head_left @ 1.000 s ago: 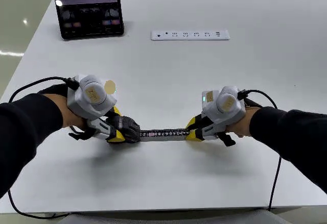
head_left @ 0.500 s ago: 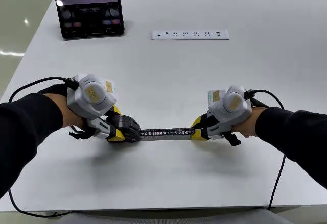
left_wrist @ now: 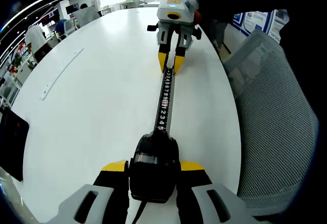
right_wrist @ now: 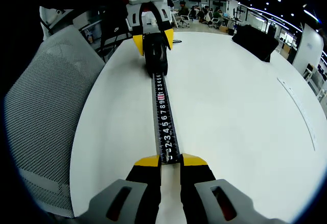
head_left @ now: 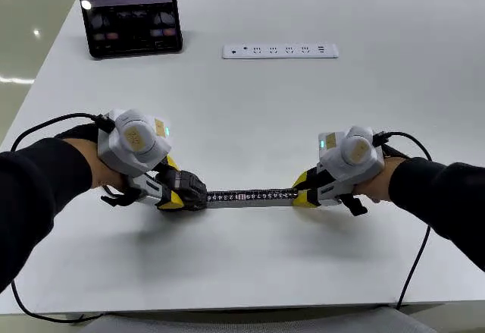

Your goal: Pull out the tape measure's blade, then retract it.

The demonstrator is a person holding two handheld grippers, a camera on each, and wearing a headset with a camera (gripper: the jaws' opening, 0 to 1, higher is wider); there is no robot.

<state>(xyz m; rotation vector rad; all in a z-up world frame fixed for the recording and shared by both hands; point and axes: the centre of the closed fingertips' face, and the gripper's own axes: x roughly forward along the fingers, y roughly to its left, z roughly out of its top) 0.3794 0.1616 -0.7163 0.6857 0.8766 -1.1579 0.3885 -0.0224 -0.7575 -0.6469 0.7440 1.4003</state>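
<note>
- The left gripper [left_wrist: 153, 166] jaws clamp the tape measure case [left_wrist: 155, 150].
- The right gripper [right_wrist: 171, 159] jaws pinch the blade [right_wrist: 162, 106] tip (narrow gap).
- The blade's long axis runs straight between both jaw pairs.

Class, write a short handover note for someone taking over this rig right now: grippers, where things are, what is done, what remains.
Left gripper: shut on the tape measure case, on the table.
Right gripper: shut on the tip of the blade.
Blade: partly out, straight along the table between the grippers.
Done: pull begun.
Left: finish the pull, then retract the blade.
</note>
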